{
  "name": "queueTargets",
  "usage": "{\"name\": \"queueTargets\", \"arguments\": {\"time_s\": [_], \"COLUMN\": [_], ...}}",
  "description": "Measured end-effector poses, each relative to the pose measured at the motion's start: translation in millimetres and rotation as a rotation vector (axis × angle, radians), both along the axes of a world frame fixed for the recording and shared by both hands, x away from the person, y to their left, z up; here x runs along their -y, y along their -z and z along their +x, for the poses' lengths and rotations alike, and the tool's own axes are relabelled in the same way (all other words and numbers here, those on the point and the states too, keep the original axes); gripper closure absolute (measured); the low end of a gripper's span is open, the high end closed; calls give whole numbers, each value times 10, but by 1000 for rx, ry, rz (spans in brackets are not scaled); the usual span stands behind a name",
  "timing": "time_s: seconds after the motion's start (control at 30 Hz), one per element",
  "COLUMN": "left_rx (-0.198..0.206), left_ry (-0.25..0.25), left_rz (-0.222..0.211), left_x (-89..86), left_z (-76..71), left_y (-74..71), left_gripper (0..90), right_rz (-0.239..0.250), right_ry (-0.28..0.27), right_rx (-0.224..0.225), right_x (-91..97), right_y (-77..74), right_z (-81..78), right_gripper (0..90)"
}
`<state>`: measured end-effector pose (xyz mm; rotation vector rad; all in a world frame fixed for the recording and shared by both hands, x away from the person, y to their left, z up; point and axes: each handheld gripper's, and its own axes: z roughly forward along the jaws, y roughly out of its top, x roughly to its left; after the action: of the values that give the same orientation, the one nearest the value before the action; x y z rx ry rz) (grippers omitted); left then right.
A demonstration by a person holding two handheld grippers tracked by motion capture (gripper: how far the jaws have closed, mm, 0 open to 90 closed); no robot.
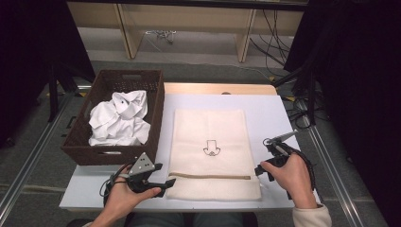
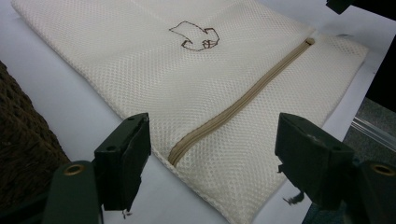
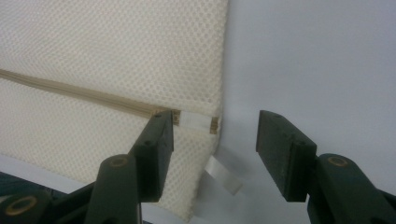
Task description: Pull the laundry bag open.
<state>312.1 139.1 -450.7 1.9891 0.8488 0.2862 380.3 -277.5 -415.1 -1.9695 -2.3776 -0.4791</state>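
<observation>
Mesh bag (image 1: 209,150) lies flat mid-table. R gripper (image 3: 215,140), jaws wide, empty, straddles zipper's (image 3: 79,97) right end at bag's edge; L gripper (image 2: 212,154), also wide, empty, at opposite end. Zipper runs across, btwn them.

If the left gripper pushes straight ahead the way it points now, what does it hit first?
Most likely the near-left corner of the mesh laundry bag, at the zipper end lying between the open left gripper jaws. Depth is hard to judge.
</observation>
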Motion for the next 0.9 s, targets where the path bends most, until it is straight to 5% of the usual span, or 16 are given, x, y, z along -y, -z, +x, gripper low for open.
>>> {"name": "queueTargets", "arguments": {"time_s": [0.4, 0.47, 0.53, 0.67, 0.7, 0.8, 0.83, 0.9], "left_rx": [-23, -25, -35, -26, -30, -40, -43, -34], "left_ry": [-10, -15, -3, -6, -15, -25, -15, -3], "left_rz": [10, 13, 11, 36, 2, 11, 12, 19], "left_x": [17, 23, 20, 11, 32, 38, 34, 37], "left_z": [11, 8, 11, 11, 9, 3, 11, 18], "left_y": [18, 20, 22, 29, 40, 38, 40, 39], "left_gripper": [290, 293, 299, 308, 309, 313, 315, 319], "right_rz": [-15, -7, -4, -7, -2, -6, -19, -17], "right_ry": [36, 82, 31, 69, 51, 40, -1, 39], "right_rx": [-42, -84, -52, -85, -57, -69, -71, -121], "right_x": [51, 14, 53, 19, 27, 12, 29, -12], "right_y": [53, 19, 59, 72, 98, 121, 132, 122], "right_z": [81, 81, 115, 143, 143, 148, 169, 167], "right_gripper": [557, 570, 582, 599, 605, 623, 640, 663]}}
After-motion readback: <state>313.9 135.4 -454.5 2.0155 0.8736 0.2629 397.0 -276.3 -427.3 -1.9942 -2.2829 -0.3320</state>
